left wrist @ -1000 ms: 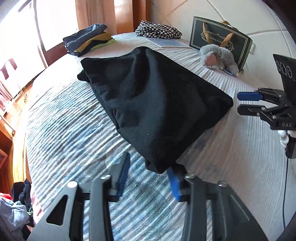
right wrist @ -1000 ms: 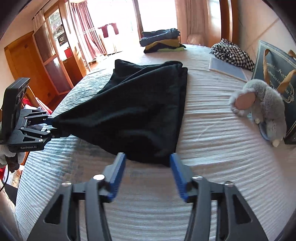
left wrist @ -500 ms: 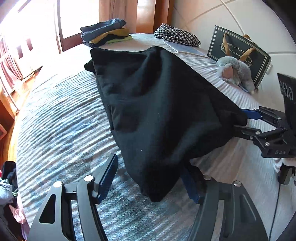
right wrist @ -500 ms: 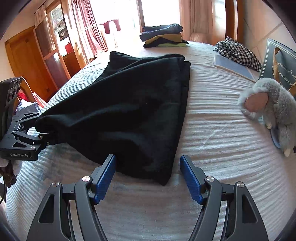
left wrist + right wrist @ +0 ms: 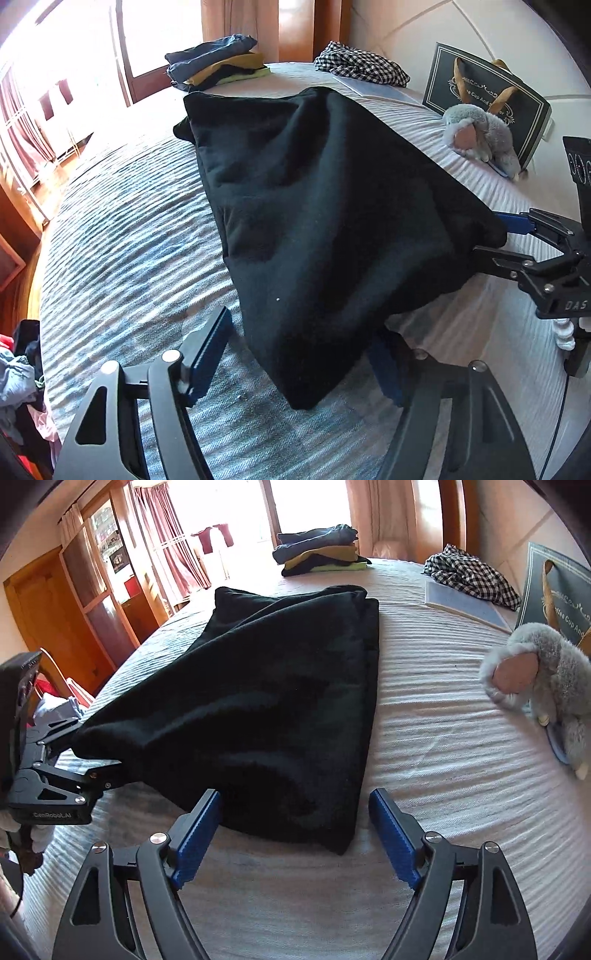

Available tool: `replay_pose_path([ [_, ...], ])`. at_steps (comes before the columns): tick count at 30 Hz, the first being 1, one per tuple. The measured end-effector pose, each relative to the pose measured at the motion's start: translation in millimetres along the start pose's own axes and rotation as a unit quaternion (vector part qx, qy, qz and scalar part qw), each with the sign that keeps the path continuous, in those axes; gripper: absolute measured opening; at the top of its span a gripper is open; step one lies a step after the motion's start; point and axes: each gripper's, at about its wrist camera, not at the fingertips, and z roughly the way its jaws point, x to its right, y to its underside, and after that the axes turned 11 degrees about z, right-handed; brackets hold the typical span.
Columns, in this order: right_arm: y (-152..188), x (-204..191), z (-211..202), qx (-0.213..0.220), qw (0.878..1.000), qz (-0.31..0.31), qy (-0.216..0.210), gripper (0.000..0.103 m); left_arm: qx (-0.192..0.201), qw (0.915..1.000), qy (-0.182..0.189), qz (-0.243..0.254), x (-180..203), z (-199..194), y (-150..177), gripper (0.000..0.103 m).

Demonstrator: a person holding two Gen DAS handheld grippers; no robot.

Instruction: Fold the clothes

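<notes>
A black garment (image 5: 325, 206) lies folded lengthwise on the striped bed; it also shows in the right wrist view (image 5: 266, 701). My left gripper (image 5: 299, 365) is open, its jaws straddling the garment's near left corner, which lies between the fingers. My right gripper (image 5: 295, 834) is open, its jaws on either side of the near right corner. Each gripper shows in the other's view: the right one (image 5: 495, 236) at the garment's edge, the left one (image 5: 92, 753) partly under the cloth.
A stack of folded clothes (image 5: 214, 62) sits at the far end of the bed (image 5: 122, 251). A checked cloth (image 5: 362, 68), a flat booklet (image 5: 465, 605), a grey plush toy (image 5: 480, 133) and a dark paper bag (image 5: 484, 96) lie along the right. Loose clothes (image 5: 18, 376) lie left of the bed.
Both grippers have moved forward onto the garment's near corners and their jaws have opened wider around the cloth.
</notes>
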Motion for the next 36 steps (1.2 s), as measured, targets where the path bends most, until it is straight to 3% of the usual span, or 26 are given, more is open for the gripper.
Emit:
replay_pose_path([
  [2,1.7,-3.5,-1.4,0.004,1.000,-0.009,0.015,0.043,0.001,1.0000,0.006,0.002,2.0,-1.3,-0.9,0.062],
  [4,2.2,-6.2,-1.7,0.005,1.000,-0.017,0.025,0.036,0.002,0.9999,0.007,0.012,4.3,-1.4,-2.4,0.052],
  [5,1.8,-7.1,-1.4,0.004,0.999,-0.021,0.027,0.032,0.001,0.9997,0.001,0.022,6.1,-1.6,-3.3,0.038],
  [6,1.5,-8.0,-1.0,0.002,0.999,-0.024,0.029,0.031,0.002,0.9996,0.004,0.029,6.8,-2.7,-4.3,0.017],
  [8,-1.3,-7.7,-2.5,-0.005,1.000,-0.016,0.026,0.019,-0.003,0.9996,0.006,0.027,1.8,-4.9,-6.3,0.007],
  [15,5.0,-19.7,-30.3,0.000,1.000,0.022,-0.009,0.013,0.027,0.9969,0.023,0.070,-9.2,-41.7,-5.2,0.004],
  [20,32.7,-39.2,-62.3,-0.019,0.997,0.060,-0.042,0.009,0.005,0.9930,0.053,0.106,-25.7,-68.2,13.5,0.004],
  [24,41.6,-49.4,-75.4,-0.024,0.996,0.079,-0.043,0.008,-0.004,0.9914,0.070,0.111,-38.6,-78.0,16.6,0.005],
  [29,7.0,-56.1,-69.5,0.013,0.995,0.090,-0.040,0.007,0.010,0.9911,0.090,0.098,-52.6,-77.6,-4.8,0.005],
  [32,-27.7,-59.3,-64.4,0.044,0.995,0.087,-0.030,0.006,0.023,0.9904,0.099,0.094,-65.4,-74.3,-34.0,0.005],
  [36,-68.9,-38.0,-37.6,0.042,0.993,0.111,-0.002,0.006,0.036,0.9898,0.113,0.079,-88.8,-62.2,-80.5,0.005],
])
